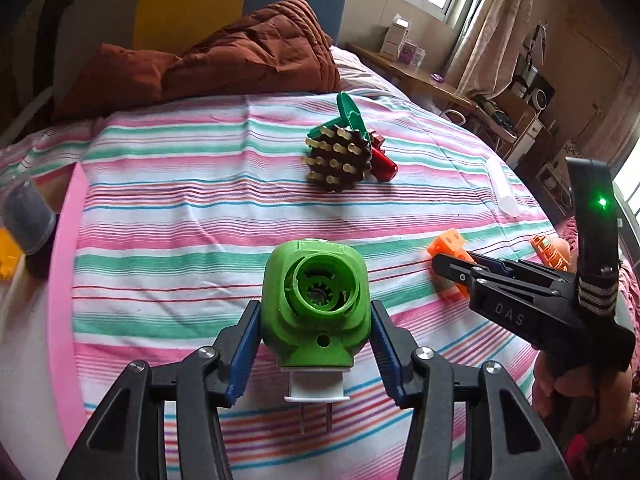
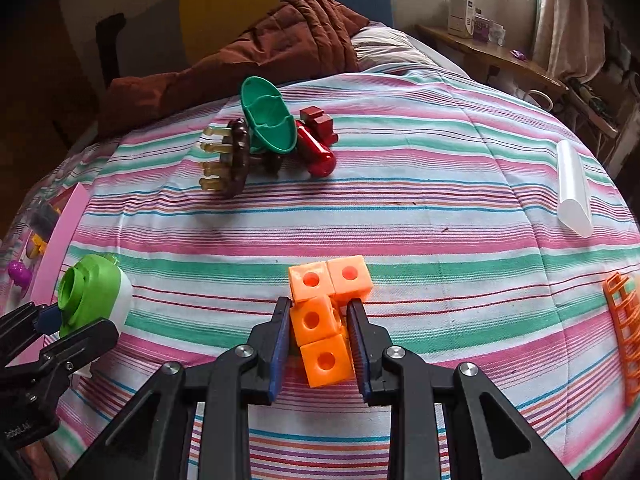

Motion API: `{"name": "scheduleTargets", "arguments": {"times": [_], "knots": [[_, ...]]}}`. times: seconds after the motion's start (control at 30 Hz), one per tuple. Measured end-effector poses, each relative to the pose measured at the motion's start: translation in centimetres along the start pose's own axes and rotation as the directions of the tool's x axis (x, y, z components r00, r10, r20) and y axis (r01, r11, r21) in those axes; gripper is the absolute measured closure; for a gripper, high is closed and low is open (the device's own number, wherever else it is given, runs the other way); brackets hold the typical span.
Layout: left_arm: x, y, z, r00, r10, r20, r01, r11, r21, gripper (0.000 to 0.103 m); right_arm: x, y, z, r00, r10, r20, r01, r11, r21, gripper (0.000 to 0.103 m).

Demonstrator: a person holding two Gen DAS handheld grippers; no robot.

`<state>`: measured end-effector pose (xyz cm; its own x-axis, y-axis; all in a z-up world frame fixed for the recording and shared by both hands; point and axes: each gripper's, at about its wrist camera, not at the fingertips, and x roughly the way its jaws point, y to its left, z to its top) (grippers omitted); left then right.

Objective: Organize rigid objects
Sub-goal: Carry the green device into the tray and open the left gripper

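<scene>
My left gripper (image 1: 315, 312) is shut on a green plug-in device (image 1: 314, 304) with white base and two metal prongs, held over the striped bedspread; it also shows in the right wrist view (image 2: 90, 296). My right gripper (image 2: 319, 312) is shut on an orange block cluster (image 2: 324, 312) of joined cubes, which also shows in the left wrist view (image 1: 448, 250). Further back lies a pile: a brown bristle brush (image 1: 336, 158), a green oval dish (image 2: 268, 116) and a dark red piece (image 2: 318, 148).
A white tube (image 2: 574, 188) lies at the right. An orange lattice piece (image 2: 624, 320) lies at the right edge. A brown quilt (image 1: 240, 56) is bunched at the bed's head. A pink board (image 2: 60, 240) and small items lie at the left.
</scene>
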<state>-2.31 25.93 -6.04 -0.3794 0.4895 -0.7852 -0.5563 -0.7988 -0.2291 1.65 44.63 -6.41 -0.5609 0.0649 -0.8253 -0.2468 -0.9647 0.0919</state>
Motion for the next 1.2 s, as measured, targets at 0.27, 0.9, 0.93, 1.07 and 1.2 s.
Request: {"name": "scheduleTargets", "arguments": {"times": [0.27, 0.9, 0.93, 1.07, 1.2], "knots": [[-4.3, 1.8, -1.2, 0.998, 0.009, 0.058, -0.008, 1.000, -0.020, 0.050, -0.8, 1.3, -0.2, 0.998, 0.056, 0.031, -0.055, 0.998, -0.037, 0.075], [-9.1, 14.9, -2.9, 0.975, 0.206, 0.085, -0.178, 0.949, -0.261, 0.050, -1.6, 3.4, -1.0, 0.992, 0.105, 0.069, -0.098, 0.990, -0.104, 0.075], [-8.9, 15.6, -3.0, 0.974, 0.217, 0.072, -0.190, 0.944, -0.271, 0.050, -1.6, 3.6, -1.0, 0.992, 0.106, 0.072, -0.097, 0.989, -0.111, 0.075], [-7.7, 17.8, -2.9, 0.968, 0.249, 0.019, -0.233, 0.929, -0.288, 0.050, -1.7, 4.1, -1.2, 0.991, 0.113, 0.075, -0.102, 0.986, -0.130, 0.075], [-6.6, 19.3, -2.7, 0.966, 0.257, -0.024, -0.252, 0.920, -0.301, 0.050, -1.6, 4.1, -1.3, 0.991, 0.116, 0.072, -0.106, 0.985, -0.134, 0.075]]}}
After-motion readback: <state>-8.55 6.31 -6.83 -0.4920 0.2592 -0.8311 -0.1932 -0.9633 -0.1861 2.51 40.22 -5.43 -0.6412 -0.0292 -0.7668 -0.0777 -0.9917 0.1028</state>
